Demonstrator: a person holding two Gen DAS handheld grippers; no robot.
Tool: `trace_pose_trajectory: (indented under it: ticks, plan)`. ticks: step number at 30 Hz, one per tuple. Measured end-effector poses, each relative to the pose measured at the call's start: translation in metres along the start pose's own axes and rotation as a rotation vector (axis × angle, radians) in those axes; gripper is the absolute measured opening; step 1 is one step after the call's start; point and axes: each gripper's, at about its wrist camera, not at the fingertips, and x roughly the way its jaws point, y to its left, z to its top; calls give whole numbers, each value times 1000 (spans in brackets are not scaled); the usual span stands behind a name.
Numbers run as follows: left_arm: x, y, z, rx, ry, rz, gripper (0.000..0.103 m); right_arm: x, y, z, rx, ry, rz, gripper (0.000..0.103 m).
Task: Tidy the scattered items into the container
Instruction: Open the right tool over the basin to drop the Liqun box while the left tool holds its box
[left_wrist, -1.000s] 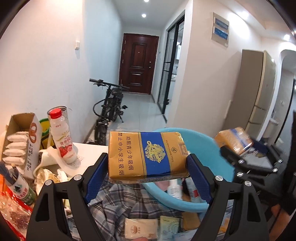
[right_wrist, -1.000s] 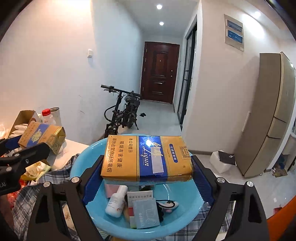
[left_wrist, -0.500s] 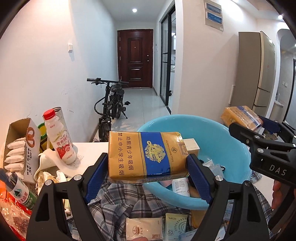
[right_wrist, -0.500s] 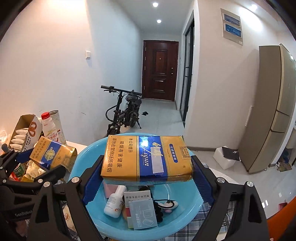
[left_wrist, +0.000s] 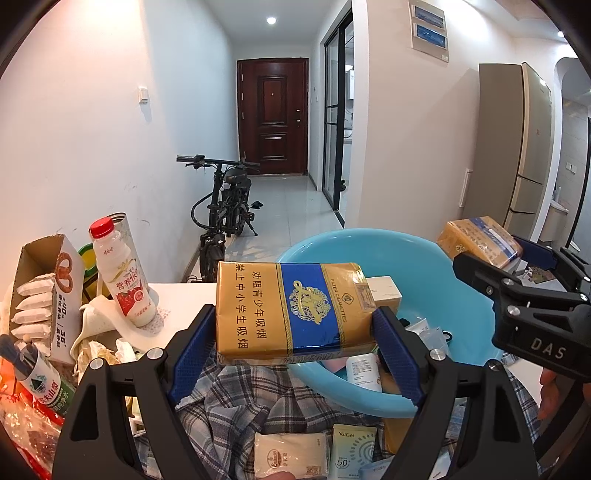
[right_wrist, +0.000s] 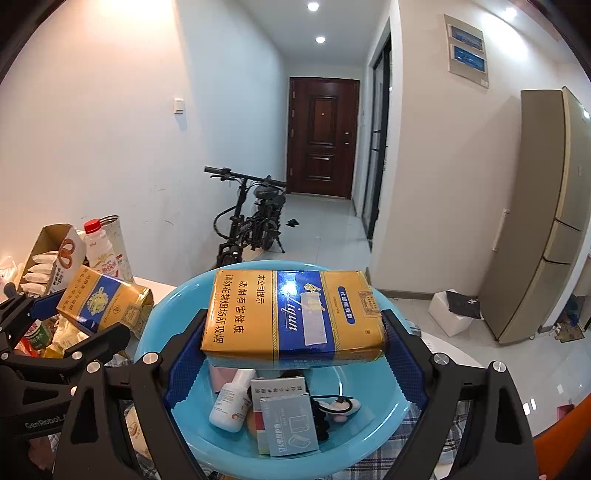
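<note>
My left gripper (left_wrist: 295, 332) is shut on a gold and blue cigarette carton (left_wrist: 291, 310), held above the plaid cloth at the near left rim of the light blue basin (left_wrist: 424, 258). My right gripper (right_wrist: 291, 339) is shut on a second gold and blue carton (right_wrist: 291, 317), held above the middle of the basin (right_wrist: 162, 310). The basin holds a white bottle (right_wrist: 231, 402), small boxes (right_wrist: 290, 424) and a dark cord. The left carton also shows in the right wrist view (right_wrist: 103, 302), and the right carton in the left wrist view (left_wrist: 480, 240).
A plaid cloth (left_wrist: 240, 402) lies under the basin, with packets (left_wrist: 291, 456) and a sunscreen sachet (left_wrist: 352, 452) on it. At the left stand a milk drink bottle (left_wrist: 122, 277), an open snack box (left_wrist: 44, 288) and a green bottle (left_wrist: 40, 380). A bicycle (left_wrist: 225, 210) stands in the hallway.
The left carton has moved right and closer to the basin's rim. The right gripper has held its carton nearly still over the basin.
</note>
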Motion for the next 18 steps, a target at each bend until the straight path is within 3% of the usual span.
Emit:
trace_pose_trajectory:
  ticks: [3,18]
  plan:
    - [-1,0,0,0,-3,9,83,1,-3,0,28,10,61,103]
    - [-1,3,1,-9,-4,7,83,-2,0,-2,-5,-6,25,103]
